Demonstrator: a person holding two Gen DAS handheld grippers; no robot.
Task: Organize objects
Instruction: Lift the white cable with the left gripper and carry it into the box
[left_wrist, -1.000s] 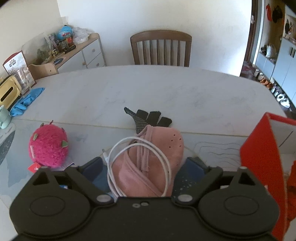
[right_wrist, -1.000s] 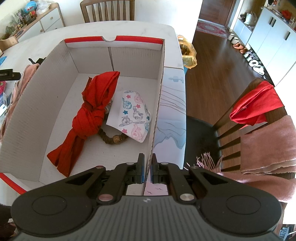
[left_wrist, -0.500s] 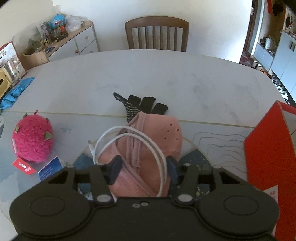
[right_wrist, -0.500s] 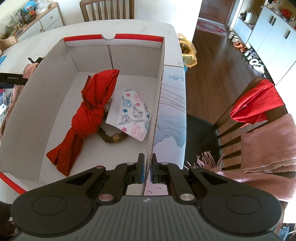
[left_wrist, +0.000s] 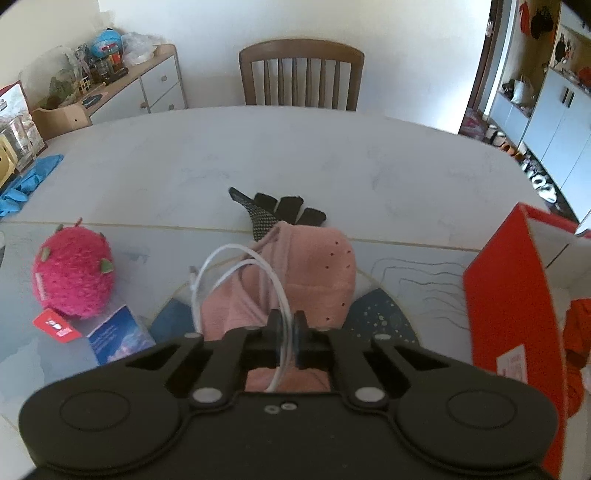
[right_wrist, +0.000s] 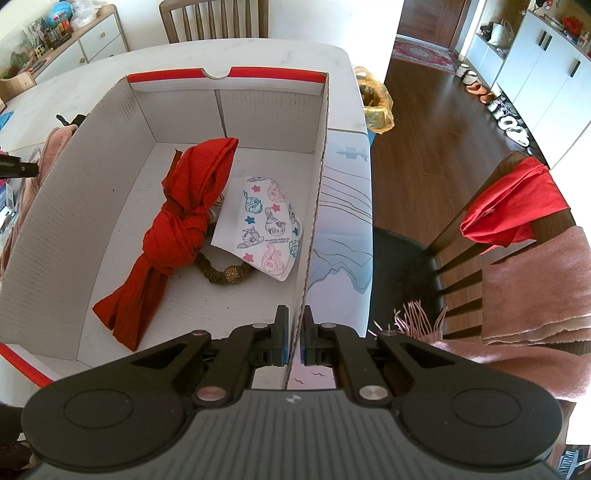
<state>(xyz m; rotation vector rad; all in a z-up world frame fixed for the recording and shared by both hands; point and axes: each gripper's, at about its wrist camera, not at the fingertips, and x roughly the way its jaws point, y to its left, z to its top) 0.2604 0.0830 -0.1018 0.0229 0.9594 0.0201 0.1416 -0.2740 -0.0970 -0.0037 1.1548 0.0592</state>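
White cable (left_wrist: 258, 266) pinched in left gripper (left_wrist: 285, 332) (atop pink cap (left_wrist: 314, 269)); right gripper (right_wrist: 292, 338) clamps box wall (right_wrist: 314, 206).

The left gripper (left_wrist: 285, 334) sits low in the centre of its frame, pointing steeply downward, its two fingers pinched together on a white cable (left_wrist: 236, 266). The right gripper (right_wrist: 293, 332) also sits bottom centre, angled steeply down, its fingers clamped on the wall of a cardboard box (right_wrist: 317, 177).
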